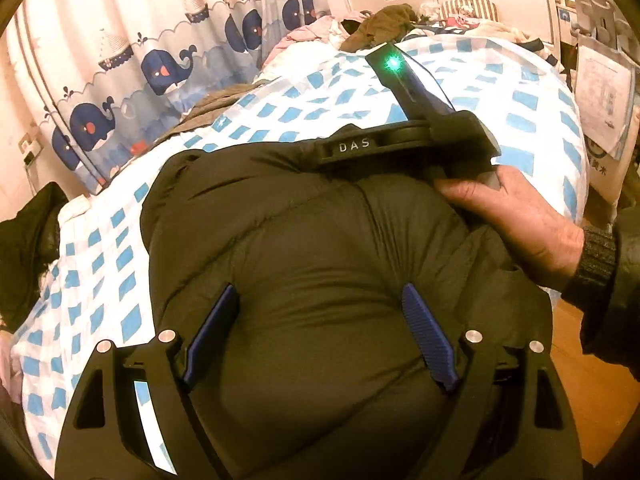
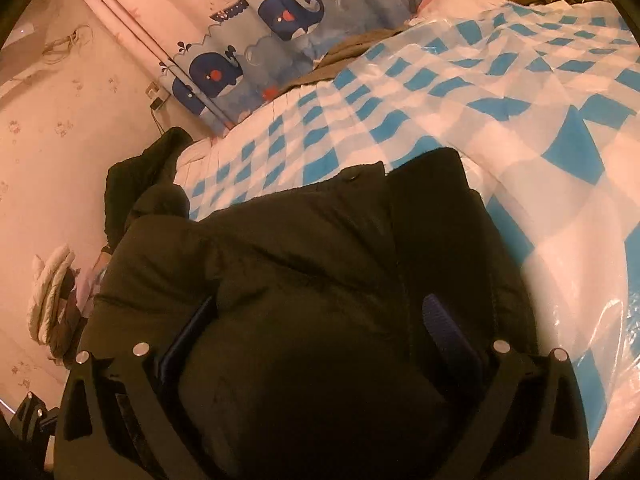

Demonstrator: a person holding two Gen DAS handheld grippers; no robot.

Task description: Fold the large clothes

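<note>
A dark puffy jacket (image 1: pixel 320 248) lies bunched on the blue-and-white checked bed cover (image 1: pixel 280 104). My left gripper (image 1: pixel 320 312) is wide open, its blue pads pressed down on either side of a bulge of the jacket. In the left wrist view the right gripper's body (image 1: pixel 408 128) rests on the jacket's far edge, held by a hand (image 1: pixel 516 216). In the right wrist view my right gripper (image 2: pixel 320 332) is also open, pads sunk into the jacket (image 2: pixel 312 264), whose folds part-hide the left pad.
A whale-print curtain (image 1: pixel 160 68) hangs along the bed's far side. Piled clothes (image 1: pixel 380 20) lie at the head of the bed. Another dark garment (image 2: pixel 140 176) hangs off the bed's left edge. Wooden floor (image 1: pixel 576 344) shows on the right.
</note>
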